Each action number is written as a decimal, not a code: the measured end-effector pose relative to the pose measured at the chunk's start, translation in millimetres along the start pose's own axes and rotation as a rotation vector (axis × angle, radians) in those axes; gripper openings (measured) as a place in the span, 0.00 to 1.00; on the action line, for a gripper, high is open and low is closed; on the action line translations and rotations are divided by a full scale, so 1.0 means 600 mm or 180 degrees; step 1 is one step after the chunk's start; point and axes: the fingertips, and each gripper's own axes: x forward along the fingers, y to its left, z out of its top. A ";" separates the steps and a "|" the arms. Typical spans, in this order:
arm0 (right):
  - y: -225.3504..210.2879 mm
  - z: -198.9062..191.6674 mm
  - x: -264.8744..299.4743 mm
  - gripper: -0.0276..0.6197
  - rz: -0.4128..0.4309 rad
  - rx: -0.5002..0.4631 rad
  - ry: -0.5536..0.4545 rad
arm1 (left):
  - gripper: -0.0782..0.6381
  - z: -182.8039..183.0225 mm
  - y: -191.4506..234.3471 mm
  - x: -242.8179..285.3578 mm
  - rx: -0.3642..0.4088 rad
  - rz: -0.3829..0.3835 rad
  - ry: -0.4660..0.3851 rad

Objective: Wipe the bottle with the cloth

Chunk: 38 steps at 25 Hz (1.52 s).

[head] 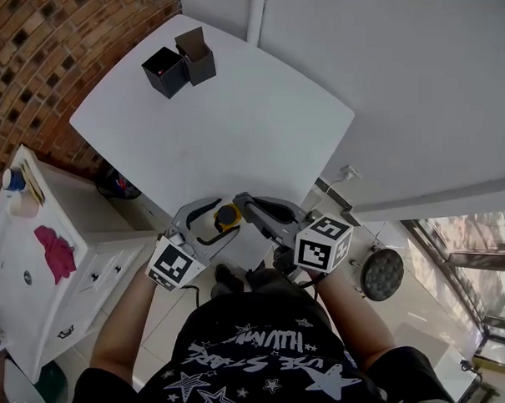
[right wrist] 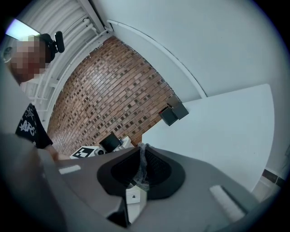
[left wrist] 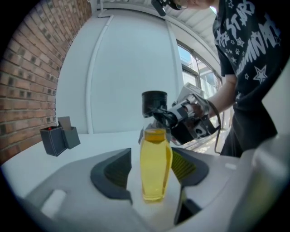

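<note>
The left gripper (left wrist: pixel 153 171) has its jaws apart, with the yellow bottle (left wrist: pixel 155 158) standing upright between them on the white table (head: pixel 240 112). Bare table shows between the bottle and the pad on the left of the left gripper view. The pad on the right lies close to the bottle's side, and I cannot tell whether it touches. The bottle is filled with clear yellow liquid and topped by an orange cap. In the head view it sits near the table's lower edge, at the centre of the frame, between the two grippers.

The right gripper (right wrist: pixel 139 174) has its jaws brought together on a thin fold of grey cloth (right wrist: pixel 143 156), which stands up as a narrow strip between the dark pads.

Two dark open boxes (head: pixel 179 64) stand side by side at the upper left of the head view. Off the table, at the left edge of that view, a pink rag (head: pixel 56 253) lies on a white cabinet (head: pixel 30 312).
</note>
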 end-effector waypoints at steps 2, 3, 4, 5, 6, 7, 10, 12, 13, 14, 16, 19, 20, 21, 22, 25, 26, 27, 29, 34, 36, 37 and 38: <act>-0.007 -0.007 0.001 0.10 0.0011 0.0072 0.0031 | 0.48 0.004 0.002 -0.013 -0.0116 0.0102 -0.0048; -0.012 -0.010 0.002 0.10 0.0018 0.0117 0.0042 | 0.48 0.006 0.004 -0.021 -0.0203 0.0172 -0.0090; -0.016 -0.013 0.003 0.10 0.0022 0.0157 0.0052 | 0.48 0.008 0.006 -0.029 -0.0292 0.0258 -0.0137; -0.020 -0.017 0.004 0.10 0.0024 0.0183 0.0064 | 0.48 0.010 0.008 -0.037 -0.0368 0.0349 -0.0170; -0.023 -0.021 0.005 0.10 0.0025 0.0193 0.0084 | 0.48 0.013 0.009 -0.046 -0.0424 0.0437 -0.0179; -0.027 -0.026 0.007 0.10 0.0024 0.0192 0.0110 | 0.48 0.014 0.009 -0.054 -0.0466 0.0531 -0.0177; -0.039 -0.044 0.015 0.10 0.0008 0.0196 0.0187 | 0.48 0.001 0.008 -0.073 -0.0594 0.0844 -0.0170; -0.048 -0.058 0.020 0.10 -0.0010 0.0227 0.0236 | 0.48 -0.019 0.007 -0.080 -0.0674 0.1042 -0.0155; -0.054 -0.065 0.023 0.10 -0.0022 0.0247 0.0264 | 0.48 -0.028 0.005 -0.082 -0.0717 0.1118 -0.0143; -0.059 -0.072 0.025 0.10 -0.0035 0.0264 0.0294 | 0.48 -0.035 0.002 -0.082 -0.0767 0.1169 -0.0130; -0.069 -0.086 0.031 0.10 -0.0057 0.0273 0.0360 | 0.48 -0.042 -0.009 -0.079 -0.0885 0.1194 -0.0098; -0.083 -0.101 0.038 0.10 -0.0089 0.0257 0.0449 | 0.48 -0.040 -0.021 -0.072 -0.0922 0.1205 -0.0104; -0.088 -0.105 0.039 0.10 -0.0106 0.0249 0.0481 | 0.48 -0.038 -0.025 -0.069 -0.0932 0.1208 -0.0112; -0.091 -0.109 0.041 0.10 -0.0123 0.0239 0.0513 | 0.48 -0.035 -0.027 -0.067 -0.0953 0.1216 -0.0122; -0.093 -0.113 0.042 0.10 -0.0134 0.0229 0.0544 | 0.48 -0.031 -0.029 -0.065 -0.0980 0.1229 -0.0135; -0.095 -0.118 0.048 0.10 -0.0148 0.0206 0.0601 | 0.48 -0.018 -0.037 -0.061 -0.1056 0.1229 -0.0175; -0.095 -0.120 0.050 0.10 -0.0152 0.0199 0.0616 | 0.48 -0.016 -0.042 -0.059 -0.1063 0.1218 -0.0183; -0.096 -0.122 0.052 0.10 -0.0158 0.0191 0.0634 | 0.48 -0.014 -0.046 -0.058 -0.1064 0.1218 -0.0183; -0.099 -0.126 0.054 0.10 -0.0179 0.0169 0.0680 | 0.48 -0.013 -0.051 -0.055 -0.1075 0.1267 -0.0166; -0.103 -0.117 0.038 0.10 -0.0245 0.0118 0.0633 | 0.39 -0.023 -0.037 -0.060 -0.1167 0.1758 -0.0045; -0.099 -0.109 0.029 0.10 -0.0219 0.0124 0.0575 | 0.38 -0.027 -0.033 -0.063 -0.1225 0.1934 -0.0020; -0.097 -0.105 0.024 0.10 -0.0204 0.0125 0.0558 | 0.38 -0.027 -0.033 -0.063 -0.1243 0.1988 -0.0014; -0.096 -0.102 0.019 0.10 -0.0190 0.0121 0.0548 | 0.40 -0.027 -0.034 -0.060 -0.1250 0.2024 -0.0009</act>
